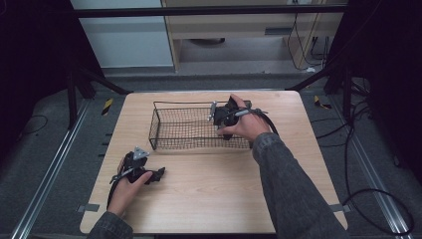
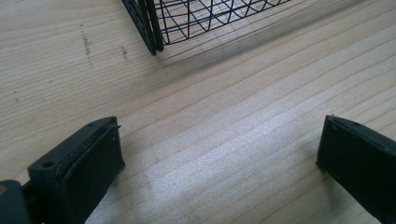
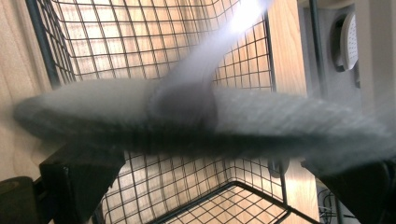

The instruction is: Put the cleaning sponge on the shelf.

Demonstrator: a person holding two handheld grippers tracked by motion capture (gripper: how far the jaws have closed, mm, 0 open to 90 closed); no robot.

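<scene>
Resting on the light wooden table (image 1: 209,194) near its front left corner, the left hand-held gripper (image 1: 158,174) is seen in the high view, held in the person's left hand (image 1: 125,191); in the left gripper view its two black jaws stand wide apart with only bare wood grain between them, and a corner of the black wire mesh basket (image 2: 187,21) is seen just ahead. The basket (image 1: 169,130), rectangular and open-topped, is placed toward the far middle of the table. The right hand-held gripper (image 1: 217,119) is held over the basket's right half by the right hand (image 1: 249,127), a grey sleeve (image 1: 293,189) trailing back. In the right gripper view a blurred, flat grey disc-like object (image 3: 196,119) is spread across the jaws above the mesh; whether it is clamped cannot be told.
</scene>
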